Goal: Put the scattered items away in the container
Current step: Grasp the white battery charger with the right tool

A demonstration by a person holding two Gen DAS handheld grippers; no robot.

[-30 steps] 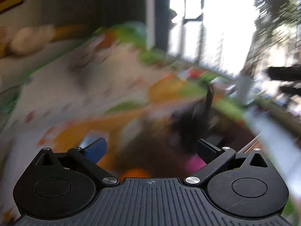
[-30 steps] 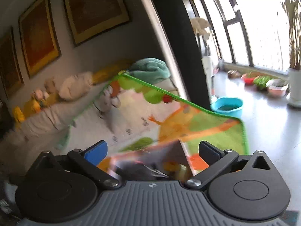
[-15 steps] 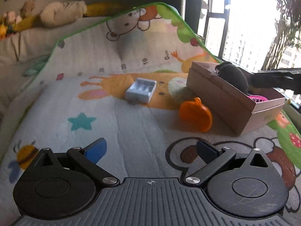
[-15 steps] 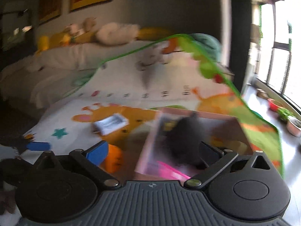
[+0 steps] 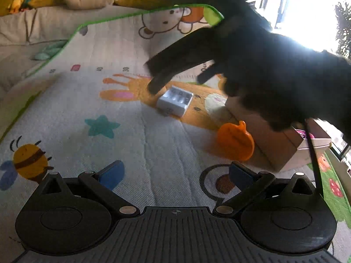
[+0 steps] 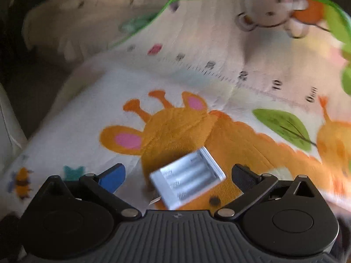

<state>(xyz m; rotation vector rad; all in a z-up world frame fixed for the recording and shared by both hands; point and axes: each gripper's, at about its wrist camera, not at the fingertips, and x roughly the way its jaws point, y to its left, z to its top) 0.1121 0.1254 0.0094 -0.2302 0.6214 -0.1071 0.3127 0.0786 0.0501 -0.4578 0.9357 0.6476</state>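
Right claw (image 6: 178, 176), opening, straddles battery case (image 6: 188, 178).

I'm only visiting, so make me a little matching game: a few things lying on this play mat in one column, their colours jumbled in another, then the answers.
Things:
1. battery case
2. pumpkin toy
3. box
4. star print

Colours:
A. teal
B. brown
C. white
D. orange

Pairs: 1-C, 2-D, 3-B, 4-A

play mat (image 5: 136, 153) | on it: battery case (image 5: 175, 100), orange lid (image 5: 235, 142), box (image 5: 278, 151)
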